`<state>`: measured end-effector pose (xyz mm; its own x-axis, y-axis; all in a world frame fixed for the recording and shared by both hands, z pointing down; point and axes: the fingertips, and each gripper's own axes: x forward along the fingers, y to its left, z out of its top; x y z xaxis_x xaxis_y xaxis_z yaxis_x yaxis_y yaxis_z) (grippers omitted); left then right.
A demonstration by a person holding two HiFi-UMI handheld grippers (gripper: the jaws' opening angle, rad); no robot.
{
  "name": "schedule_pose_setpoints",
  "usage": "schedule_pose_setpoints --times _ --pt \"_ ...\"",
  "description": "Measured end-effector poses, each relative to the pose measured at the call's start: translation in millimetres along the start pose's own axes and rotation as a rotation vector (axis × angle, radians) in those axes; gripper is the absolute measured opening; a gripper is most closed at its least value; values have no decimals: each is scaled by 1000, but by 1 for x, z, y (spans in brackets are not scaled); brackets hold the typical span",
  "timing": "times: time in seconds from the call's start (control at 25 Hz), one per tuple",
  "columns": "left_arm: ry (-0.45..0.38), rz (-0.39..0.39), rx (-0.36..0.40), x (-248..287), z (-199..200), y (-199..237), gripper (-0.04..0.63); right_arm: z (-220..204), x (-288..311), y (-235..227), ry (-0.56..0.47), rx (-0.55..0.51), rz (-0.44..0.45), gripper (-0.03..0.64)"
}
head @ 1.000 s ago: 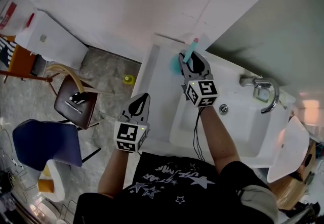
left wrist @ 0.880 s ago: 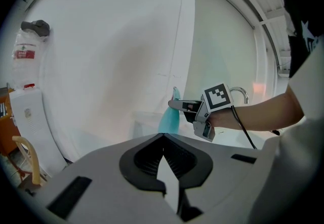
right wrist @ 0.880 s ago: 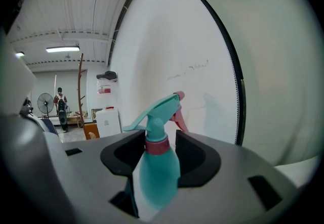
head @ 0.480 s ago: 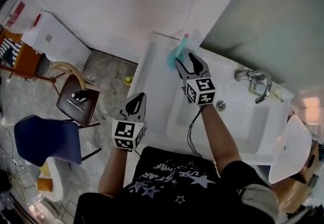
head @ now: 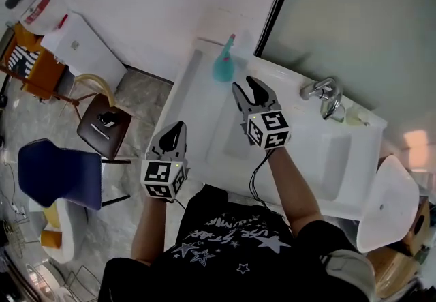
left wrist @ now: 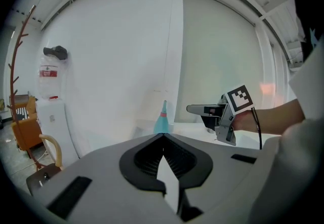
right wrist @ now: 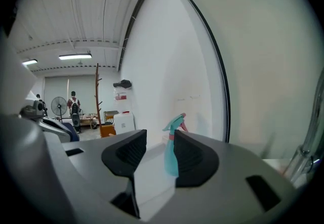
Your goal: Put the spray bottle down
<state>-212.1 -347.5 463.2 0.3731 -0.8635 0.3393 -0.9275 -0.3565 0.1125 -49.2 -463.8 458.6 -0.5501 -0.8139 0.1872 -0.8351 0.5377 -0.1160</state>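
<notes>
The teal spray bottle (head: 223, 67) with a pink nozzle stands upright on the far left corner of the white sink counter (head: 196, 93). My right gripper (head: 245, 86) hovers a short way in front of it, apart from it. Its jaws are closing, with nothing between them. In the right gripper view the spray bottle (right wrist: 170, 152) shows beyond the gap of that gripper (right wrist: 159, 134). My left gripper (head: 177, 127) is shut and empty, held off the counter's left edge. The left gripper view shows its closed tips (left wrist: 163, 135), the bottle (left wrist: 162, 122) far ahead and the right gripper (left wrist: 191, 109).
A chrome faucet (head: 320, 95) stands at the back of the basin (head: 235, 147). A large glass panel rises behind the counter. On the floor at the left are a brown chair (head: 105, 131), a blue chair (head: 58, 176) and a white cabinet (head: 80, 48).
The right gripper's jaws were around the bottle and have pulled back from it, leaving it standing on the counter. Both grippers have drawn back towards the person and risen.
</notes>
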Motion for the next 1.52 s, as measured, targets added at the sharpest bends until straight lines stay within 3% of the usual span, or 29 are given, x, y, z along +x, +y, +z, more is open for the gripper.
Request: schedule_pose_setpoints --times 0.48,1.12,1.52 --pt "-80 76 -3 -71 -5 -83 15 15 -111 17 -77 -15 118 16" --pt "-100 161 -31 -168 -57 -215 15 -14 -279 18 -76 -67 244 12" --pt "-97 174 -47 -218 -81 -289 15 -33 -346 11 -62 -52 287 12"
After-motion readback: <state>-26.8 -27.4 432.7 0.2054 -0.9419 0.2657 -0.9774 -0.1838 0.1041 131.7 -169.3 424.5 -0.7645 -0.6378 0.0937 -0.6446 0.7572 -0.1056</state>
